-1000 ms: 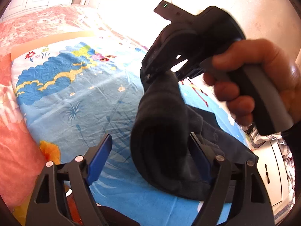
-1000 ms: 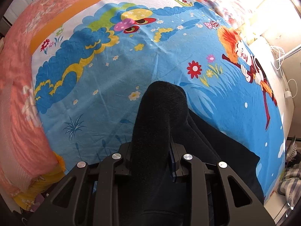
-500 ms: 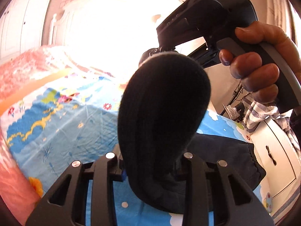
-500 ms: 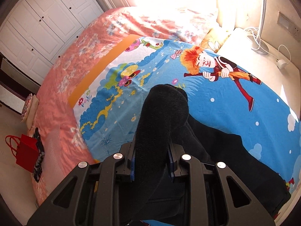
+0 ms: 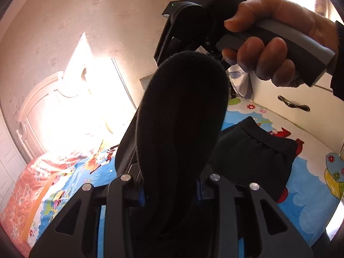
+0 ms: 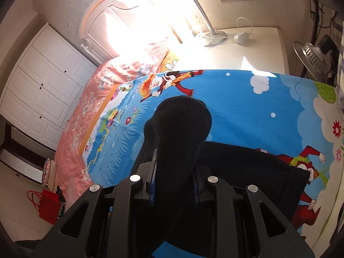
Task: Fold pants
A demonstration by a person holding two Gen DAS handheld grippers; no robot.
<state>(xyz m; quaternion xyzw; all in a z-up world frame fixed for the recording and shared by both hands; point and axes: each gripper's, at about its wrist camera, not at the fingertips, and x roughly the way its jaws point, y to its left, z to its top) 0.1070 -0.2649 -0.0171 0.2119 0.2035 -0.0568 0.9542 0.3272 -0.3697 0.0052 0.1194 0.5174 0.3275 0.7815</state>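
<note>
The black pants lie on the cartoon bedsheet, their waistband end flat on the bed. My left gripper is shut on a thick fold of black pants fabric that bulges up between its fingers. In the right wrist view my right gripper is likewise shut on a bunched pants fold, lifted above the sheet, with the rest of the pants trailing right below it. A hand holds the right gripper's body above the left one; its fingertips are hidden behind the fabric.
A white drawer unit stands by the bed's right side. The white headboard and wardrobe are at the far left. A bedside top carries a lamp base and cable, with a fan beside it. A red bag sits on the floor.
The left gripper's jaws closed on the pants fold. Both grippers rose and swung across the bed with the fabric, rolling, so the waistband end and drawer unit came into view.
</note>
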